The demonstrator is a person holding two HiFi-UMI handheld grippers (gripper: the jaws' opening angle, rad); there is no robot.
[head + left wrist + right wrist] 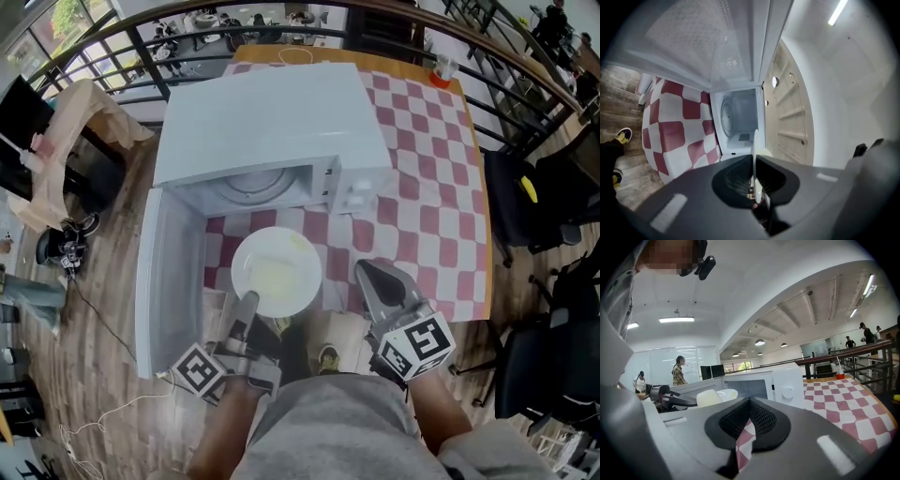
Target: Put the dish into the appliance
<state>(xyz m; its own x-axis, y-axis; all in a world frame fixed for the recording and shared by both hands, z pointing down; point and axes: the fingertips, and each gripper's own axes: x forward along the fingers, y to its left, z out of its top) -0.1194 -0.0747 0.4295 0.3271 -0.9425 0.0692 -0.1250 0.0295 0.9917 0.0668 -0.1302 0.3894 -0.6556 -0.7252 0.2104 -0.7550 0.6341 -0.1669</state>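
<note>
The left gripper (248,302), clamped on only the near rim of the round white ceramic dish (277,272) hovering over the checked table's (427,220) front edge before the open white microwave oven (272,122), may let it sag, slip or knock against the oven, while the right gripper (380,286) is closed and empty.

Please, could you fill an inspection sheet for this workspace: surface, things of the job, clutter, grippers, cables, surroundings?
Surface: table under a red-and-white checked cloth.
Job's things: white microwave, its door open; white plate in front of the opening, not yet inside.
Clutter: one cup at the table's far corner.
Grippers: left gripper, jaws shut on the plate's near rim; right gripper, jaws shut, holding nothing.
Cables: thin white cable on the wooden floor.
Surroundings: railing, black chairs, people far off.
</note>
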